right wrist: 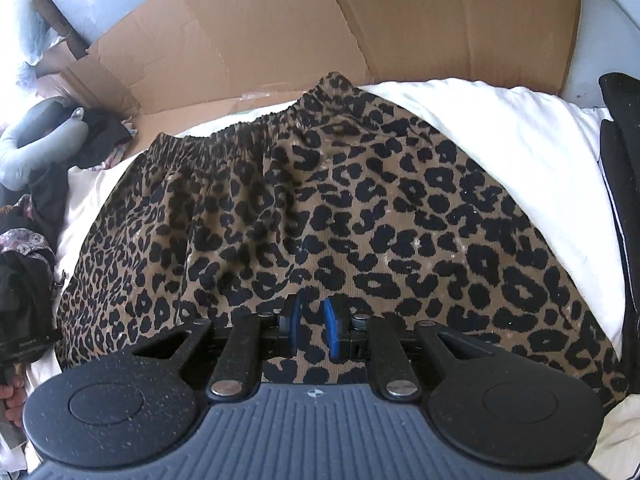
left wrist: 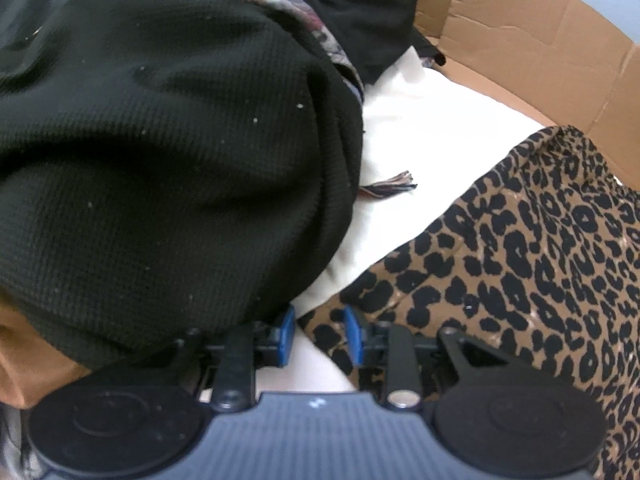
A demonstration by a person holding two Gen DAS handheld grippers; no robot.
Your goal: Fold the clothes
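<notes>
A leopard-print garment (right wrist: 360, 208) with an elastic waistband lies spread flat on a white sheet (right wrist: 520, 140). My right gripper (right wrist: 314, 326) hovers low over its near part. The blue pads (right wrist: 295, 328) stand a narrow gap apart, with flat fabric showing between them and no fold pinched. In the left wrist view the same leopard-print garment (left wrist: 520, 264) fills the right side. My left gripper (left wrist: 320, 334) is at its near corner, open, with the cloth's edge and white sheet (left wrist: 420, 148) between the pads. A bulky black waffle-knit garment (left wrist: 160, 160) lies against the left finger.
A flattened cardboard box (right wrist: 320, 28) stands behind the sheet. More clothes are piled at the left: dark and floral pieces (right wrist: 28, 248) and a grey neck pillow (right wrist: 36, 148). A black item with a white stripe (right wrist: 620, 184) lies at the right edge.
</notes>
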